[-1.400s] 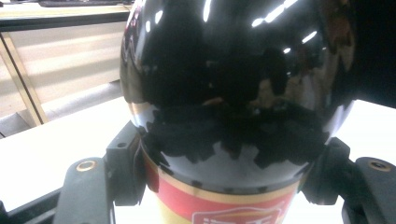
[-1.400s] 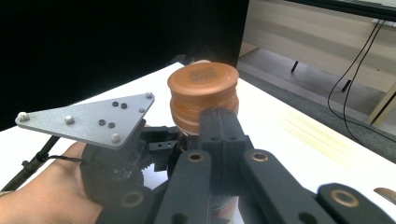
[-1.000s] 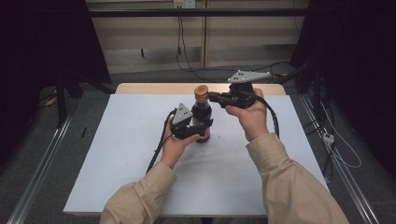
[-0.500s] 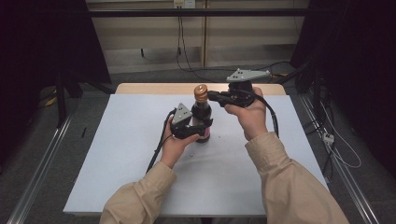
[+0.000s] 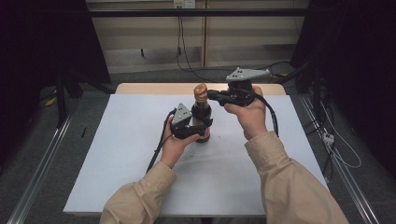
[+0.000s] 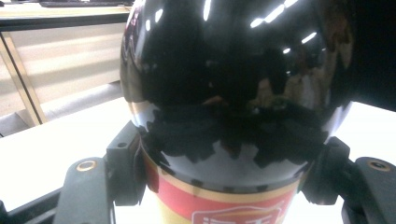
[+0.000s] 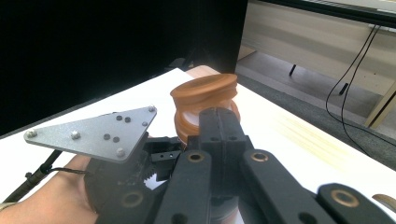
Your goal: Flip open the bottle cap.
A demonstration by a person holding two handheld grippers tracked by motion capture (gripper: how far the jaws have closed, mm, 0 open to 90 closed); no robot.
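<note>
Clearly we have a dark glossy bottle point(image 5: 201, 122) standing upright near the middle of the white table point(image 5: 116, 158); it looks like glass, so heavy, stiff, slippery and breakable, and we judge the lower body the safest place to hold. Our left gripper point(image 5: 192, 130) pinches that body at the red and gold label point(image 6: 219, 205), whose writing is too cut off to read. Our right gripper point(image 5: 211, 95) is pressed together at the neck, just under the brown cap point(image 7: 205, 93).

Bare tabletop point(image 5: 116, 154) lies open to the left of the left tongs point(image 5: 198, 129) and right of the right tongs point(image 5: 211, 95). Between them stands the bottle point(image 5: 201, 112), blocking any straight pass from one to the other.
</note>
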